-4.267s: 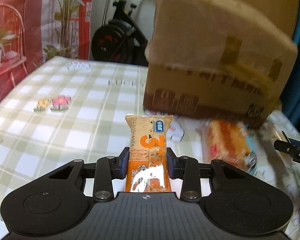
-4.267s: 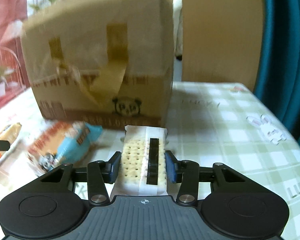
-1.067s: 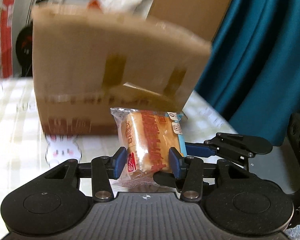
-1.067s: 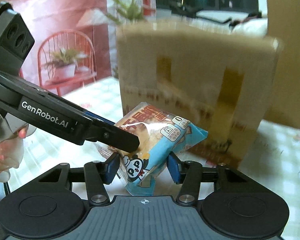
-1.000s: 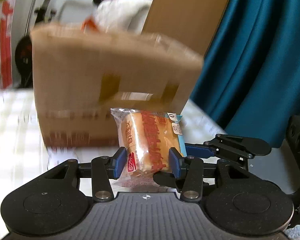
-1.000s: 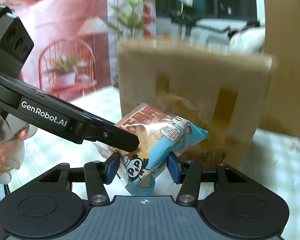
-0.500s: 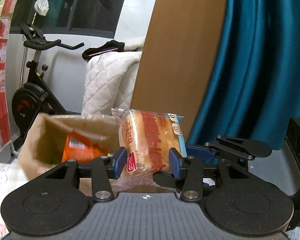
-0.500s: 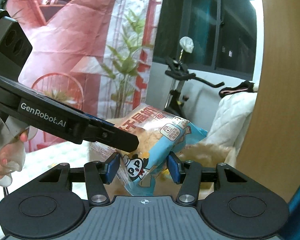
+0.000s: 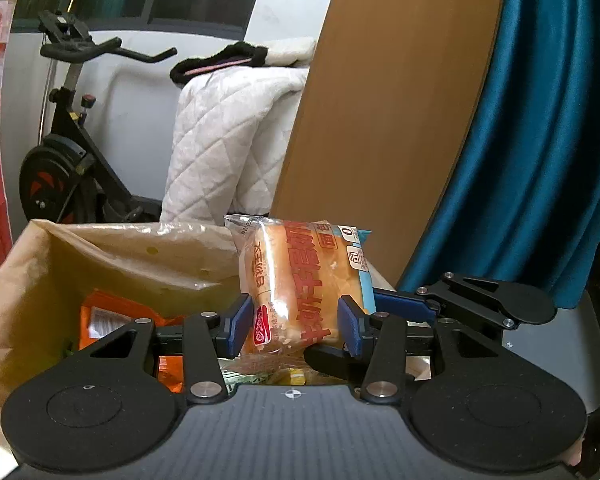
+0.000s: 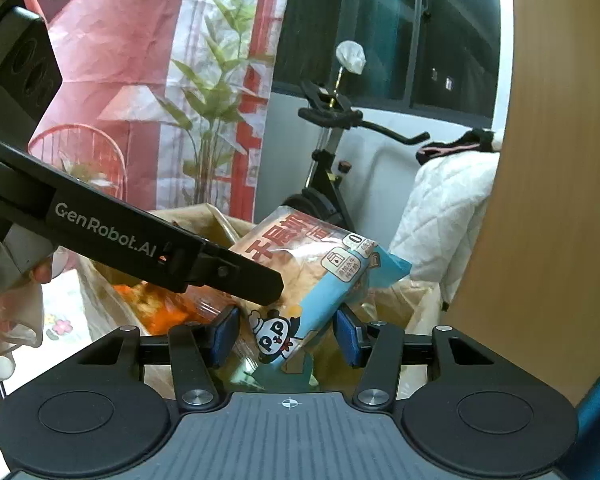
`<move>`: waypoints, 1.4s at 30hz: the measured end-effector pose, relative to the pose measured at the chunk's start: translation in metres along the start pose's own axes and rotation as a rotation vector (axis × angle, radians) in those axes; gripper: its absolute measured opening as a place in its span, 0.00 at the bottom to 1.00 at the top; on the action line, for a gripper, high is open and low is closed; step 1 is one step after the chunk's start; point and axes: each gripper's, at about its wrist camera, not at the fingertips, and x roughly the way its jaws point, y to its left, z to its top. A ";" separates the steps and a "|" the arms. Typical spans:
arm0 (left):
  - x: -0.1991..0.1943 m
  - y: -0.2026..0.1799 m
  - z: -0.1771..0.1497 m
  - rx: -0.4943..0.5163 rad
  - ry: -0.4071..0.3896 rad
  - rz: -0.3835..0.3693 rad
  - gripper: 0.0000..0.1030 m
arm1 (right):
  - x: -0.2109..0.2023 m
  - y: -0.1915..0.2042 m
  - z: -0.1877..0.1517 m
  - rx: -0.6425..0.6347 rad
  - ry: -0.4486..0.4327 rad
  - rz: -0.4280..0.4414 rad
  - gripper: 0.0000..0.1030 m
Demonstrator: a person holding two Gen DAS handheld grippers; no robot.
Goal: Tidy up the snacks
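The room first: a teal curtain (image 9: 540, 140), a wooden panel (image 9: 384, 100), a white quilted cover (image 9: 228, 136) and an exercise bike (image 9: 68, 152) stand behind; none of it matters to the job.

Nearer is the open cardboard box (image 9: 112, 248), seen from above its rim; inside it lie an orange packet (image 9: 112, 316) and some other wrappers I cannot make out; so part of the sorting looks done already.

Over the box hangs the one bread pack (image 9: 300, 284), a clear and blue wrapper with red lettering and a panda on its end; both tools have it; the left gripper (image 9: 292, 330) has its jaws closed on the pack's lower part, blue pads pressing the wrapper on either side; the right gripper (image 10: 288, 336) has the panda end between its jaws, closed on it as far as I can judge, though on one side the pad's contact is hard to see; the left tool's arm crosses the right view and meets the pack from the side.

The pack is above the box mouth, not yet in it; my guess is that what is left is to lower it, let go with both, and then fetch whatever snacks remain on the worktop, which is out of sight here.
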 end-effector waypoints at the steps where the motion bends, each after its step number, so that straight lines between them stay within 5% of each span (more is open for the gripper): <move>1: 0.000 0.001 0.001 0.000 0.003 0.000 0.48 | 0.002 -0.002 -0.002 0.007 0.002 0.000 0.46; 5: 0.001 -0.005 0.000 0.065 0.003 0.032 0.50 | 0.006 -0.006 -0.009 0.048 0.014 -0.015 0.50; 11: -0.016 -0.001 0.000 0.075 -0.027 0.101 0.77 | -0.001 -0.009 -0.016 0.101 0.010 -0.063 0.78; 15: -0.033 -0.001 0.001 0.087 -0.050 0.156 0.86 | -0.010 -0.005 -0.014 0.130 0.001 -0.081 0.98; 30: -0.113 -0.009 -0.010 0.082 -0.108 0.357 0.94 | -0.073 0.034 -0.017 0.290 -0.061 -0.237 0.99; 35: -0.134 -0.020 -0.015 0.128 -0.070 0.443 0.94 | -0.098 0.050 -0.022 0.345 -0.089 -0.282 0.99; 42: -0.176 -0.025 -0.027 0.072 -0.135 0.412 0.94 | -0.124 0.077 -0.022 0.321 -0.075 -0.359 0.99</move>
